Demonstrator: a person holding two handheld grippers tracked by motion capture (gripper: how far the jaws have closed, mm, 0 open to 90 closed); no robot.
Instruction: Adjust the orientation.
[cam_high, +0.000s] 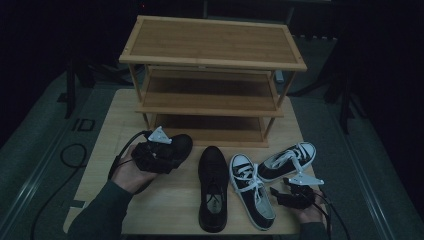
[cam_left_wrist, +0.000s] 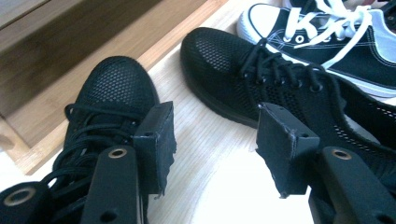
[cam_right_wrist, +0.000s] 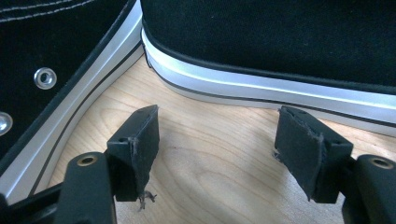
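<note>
Step in hand, as judged — picking up the black mesh shoe (cam_high: 176, 146) at the left of the worktop (cam_high: 170, 200), likely for the bamboo shoe rack (cam_high: 212, 75) behind. Left tongs (cam_high: 159, 150) over that shoe, released, jaws wide with bare wood between them in the left gripper view and nothing clasped; better to shift across so both pads straddle the laced collar, then close firmly and lift level. Shoe lies at about 10 o'clock from the worktop's middle, long axis pointing roughly toward 1 o'clock, toe nearest the rack. Its mate (cam_high: 213, 187) at centre runs toward 12 o'clock. Further right — two black-and-white sneakers (cam_high: 252, 190), then right tongs (cam_high: 295, 196) at 4 o'clock, released, empty, just beside a white sole
</note>
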